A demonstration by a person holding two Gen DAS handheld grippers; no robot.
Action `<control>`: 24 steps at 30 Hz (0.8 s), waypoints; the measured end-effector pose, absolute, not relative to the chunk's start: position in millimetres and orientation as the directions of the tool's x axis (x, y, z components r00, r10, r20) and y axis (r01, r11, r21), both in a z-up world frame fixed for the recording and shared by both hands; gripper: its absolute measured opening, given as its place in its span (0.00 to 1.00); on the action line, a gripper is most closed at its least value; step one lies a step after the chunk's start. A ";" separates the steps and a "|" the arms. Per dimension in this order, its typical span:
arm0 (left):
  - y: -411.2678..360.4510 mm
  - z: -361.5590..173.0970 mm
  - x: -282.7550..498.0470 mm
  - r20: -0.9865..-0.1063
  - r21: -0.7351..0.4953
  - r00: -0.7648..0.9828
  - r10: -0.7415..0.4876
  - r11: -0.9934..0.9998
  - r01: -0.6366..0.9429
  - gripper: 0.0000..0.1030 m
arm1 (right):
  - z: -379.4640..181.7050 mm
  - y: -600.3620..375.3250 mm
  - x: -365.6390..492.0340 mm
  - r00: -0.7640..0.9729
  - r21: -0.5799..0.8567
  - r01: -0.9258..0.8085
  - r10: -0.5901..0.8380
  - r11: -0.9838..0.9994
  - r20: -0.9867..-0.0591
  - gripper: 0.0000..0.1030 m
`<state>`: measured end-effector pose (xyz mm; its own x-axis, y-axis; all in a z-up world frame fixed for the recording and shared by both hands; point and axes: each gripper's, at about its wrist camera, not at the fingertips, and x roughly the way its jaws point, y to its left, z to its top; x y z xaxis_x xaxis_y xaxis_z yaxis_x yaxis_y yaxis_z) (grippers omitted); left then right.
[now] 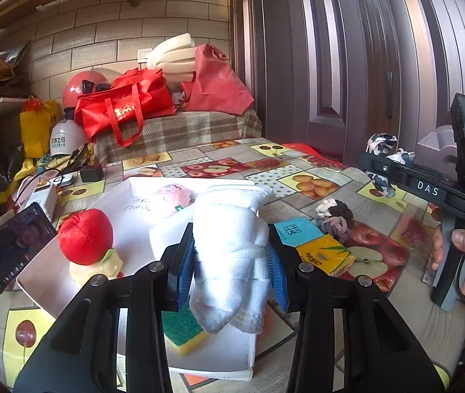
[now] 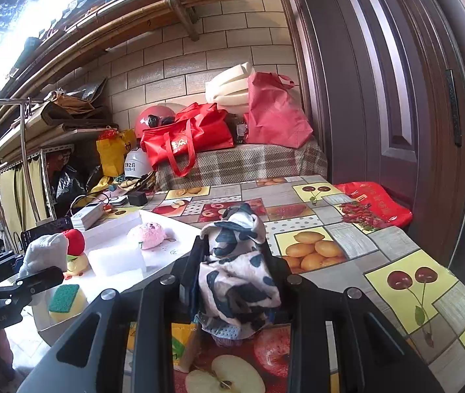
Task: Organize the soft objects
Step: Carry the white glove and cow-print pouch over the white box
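Two handheld grippers work over a tabletop (image 2: 357, 216) covered in a fruit-patterned plastic cloth. The left gripper (image 1: 231, 258) has its blue-padded fingers (image 1: 183, 271) closed on a rolled pair of white terry socks (image 1: 232, 245), held above a shallow white cardboard tray (image 1: 242, 357). The tray already holds a red stuffed apple toy (image 1: 85, 235), a pink fluffy ball (image 1: 173, 196), a white foam block (image 2: 118, 258) and a green-and-yellow scrubbing sponge (image 1: 183, 330).

The right gripper (image 2: 237, 268) has its fingers pinched on a bundle of white cloth with dark blue blotches (image 2: 239, 275), held off the tabletop, to the right of the tray.

Risks, as a judgement: the sock roll hangs loosely below the grip and could unroll or slip if swung. Released too near the tray's front edge, it may tumble onto the tabletop. Both grippers converging on the tray could collide. A knotted grey-and-white rope toy (image 1: 335, 219) and a blue-and-yellow tissue packet (image 1: 317, 245) lie outside the tray, and a low sweep could knock them.
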<state>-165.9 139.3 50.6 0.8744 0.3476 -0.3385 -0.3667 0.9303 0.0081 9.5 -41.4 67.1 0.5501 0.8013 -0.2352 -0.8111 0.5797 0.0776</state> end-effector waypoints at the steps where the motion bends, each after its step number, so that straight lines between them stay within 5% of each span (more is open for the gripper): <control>1: 143.0 50.0 -168.6 -0.338 0.000 0.871 0.356 0.926 -0.378 0.38 | 66.9 -39.1 8.2 0.546 0.075 -0.814 0.804 0.576 -0.237 0.29; 15: 205.0 47.4 -202.9 -0.313 -0.051 0.772 0.552 0.802 -0.595 0.38 | 60.0 1.7 -16.6 0.477 0.001 -0.867 0.831 0.498 -0.286 0.29; 24: 225.2 44.1 -194.7 -0.326 -0.025 0.762 0.560 0.800 -0.599 0.38 | 52.9 50.7 -39.0 0.392 -0.035 -0.914 0.857 0.405 -0.335 0.29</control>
